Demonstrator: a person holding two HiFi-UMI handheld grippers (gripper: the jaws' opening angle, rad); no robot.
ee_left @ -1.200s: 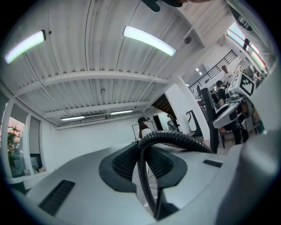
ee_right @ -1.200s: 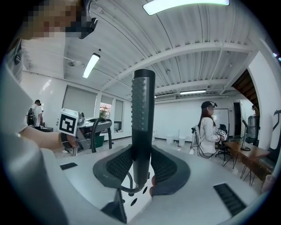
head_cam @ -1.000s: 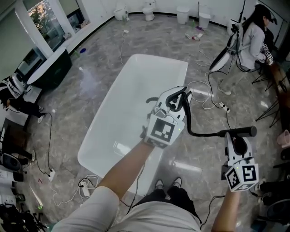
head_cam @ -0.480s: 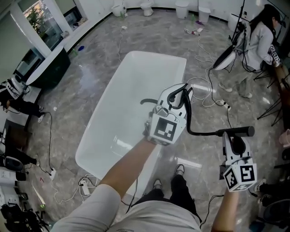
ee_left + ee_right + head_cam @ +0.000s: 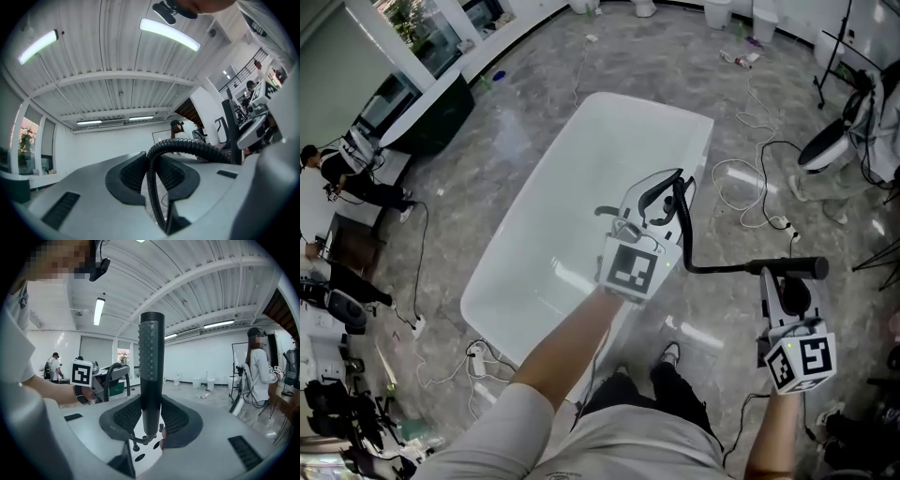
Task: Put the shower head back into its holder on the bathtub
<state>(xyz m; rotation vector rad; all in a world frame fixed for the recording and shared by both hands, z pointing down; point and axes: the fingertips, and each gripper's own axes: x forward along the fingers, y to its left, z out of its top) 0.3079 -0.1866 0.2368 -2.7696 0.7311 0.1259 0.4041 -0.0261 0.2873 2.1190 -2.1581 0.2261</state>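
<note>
Gripping shower head (image 5: 151, 357) in right tool (image 5: 150, 420), left tool (image 5: 152, 174) clamping hose (image 5: 187, 146), bathtub (image 5: 572, 178) below, cables (image 5: 733, 171) around.

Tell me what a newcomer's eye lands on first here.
The long white bathtub on the grey marbled floor fills the middle of the head view. Over its near right rim, the left claw pinches a black ribbed hose. The hose runs to the black shower head, clamped in the right claw off to the tub's right.
</note>
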